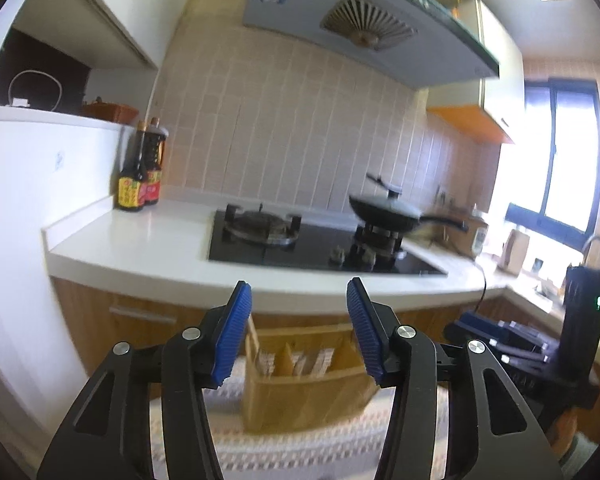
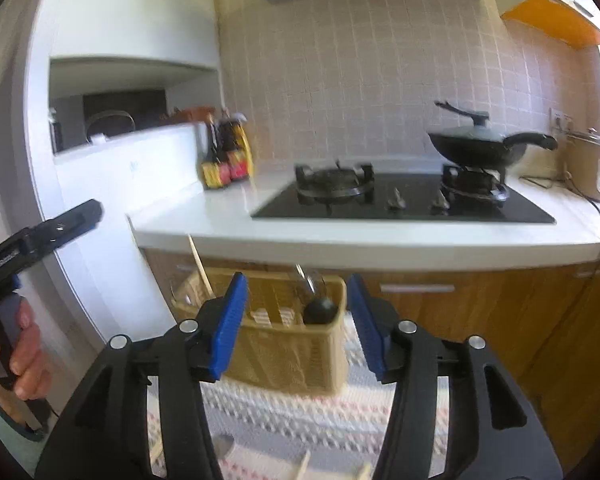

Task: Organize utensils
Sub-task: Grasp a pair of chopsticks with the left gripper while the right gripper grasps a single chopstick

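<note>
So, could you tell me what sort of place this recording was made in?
Almost certainly a home kitchen: a gas hob set into a white counter, a lidded wok on one burner, a range hood above, and sauce bottles against the tiled wall.

The gripper pads (image 1: 234, 332) are ribbed blue on black arms. The basket (image 2: 296, 344) is pale tan wicker, with a black round-ended utensil (image 2: 320, 310) inside. The cloth (image 2: 300, 416) beneath bears a grey, white and red woven pattern. The countertop (image 2: 228, 220) is white, the hob (image 2: 400, 204) glossy black, the wall tiles (image 2: 360, 80) beige-pink, the cabinet fronts (image 2: 500, 312) wood-brown.
</note>
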`<state>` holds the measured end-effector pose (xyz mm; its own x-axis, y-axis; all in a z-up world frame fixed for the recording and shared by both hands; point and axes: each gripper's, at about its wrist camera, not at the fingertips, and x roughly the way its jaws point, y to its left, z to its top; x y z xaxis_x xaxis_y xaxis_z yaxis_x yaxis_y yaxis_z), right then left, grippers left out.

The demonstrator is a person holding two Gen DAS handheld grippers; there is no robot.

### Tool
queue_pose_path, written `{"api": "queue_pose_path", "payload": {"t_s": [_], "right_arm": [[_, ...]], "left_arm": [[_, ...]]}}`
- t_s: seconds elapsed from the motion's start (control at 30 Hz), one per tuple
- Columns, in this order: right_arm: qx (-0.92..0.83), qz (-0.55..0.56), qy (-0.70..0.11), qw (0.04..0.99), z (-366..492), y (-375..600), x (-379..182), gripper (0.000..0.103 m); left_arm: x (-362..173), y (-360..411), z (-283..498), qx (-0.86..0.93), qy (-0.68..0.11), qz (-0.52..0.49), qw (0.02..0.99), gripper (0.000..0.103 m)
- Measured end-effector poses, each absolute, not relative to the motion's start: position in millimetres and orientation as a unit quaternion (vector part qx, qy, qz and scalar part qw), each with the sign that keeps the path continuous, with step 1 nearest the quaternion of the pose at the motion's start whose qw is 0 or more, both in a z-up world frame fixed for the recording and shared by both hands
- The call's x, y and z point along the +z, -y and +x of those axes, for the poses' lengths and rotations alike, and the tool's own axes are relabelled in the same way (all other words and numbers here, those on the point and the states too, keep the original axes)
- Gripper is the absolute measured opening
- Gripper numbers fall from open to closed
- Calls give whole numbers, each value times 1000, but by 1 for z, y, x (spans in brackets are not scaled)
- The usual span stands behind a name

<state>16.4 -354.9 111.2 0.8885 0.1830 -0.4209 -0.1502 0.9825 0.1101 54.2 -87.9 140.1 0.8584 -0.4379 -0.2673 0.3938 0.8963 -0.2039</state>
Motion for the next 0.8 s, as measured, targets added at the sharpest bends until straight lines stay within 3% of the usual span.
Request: {"api": "queue_pose_path", "payload": {"t_s": [0.43,0.63,0.67,0.73,0.8], "right_arm": [[86,27,-486,870,10,344,45,49],[97,41,-584,805,11,336,-7,48],[98,46,-597,795,9,334,-15,47],[102,58,-632,766,10,332,-34,34],[102,77,-649,750,10,333,-44,33]], "left_arm": [[49,82,38,-202,-378,55,902,50],[-14,57,51,-210,-511,14,834,48],[-21,57,52,-211,-525,10,824,48],[-38,54,58,-212,-559,-1,801,47],[-47,55,66,-220,-583,-12,782,43]]}}
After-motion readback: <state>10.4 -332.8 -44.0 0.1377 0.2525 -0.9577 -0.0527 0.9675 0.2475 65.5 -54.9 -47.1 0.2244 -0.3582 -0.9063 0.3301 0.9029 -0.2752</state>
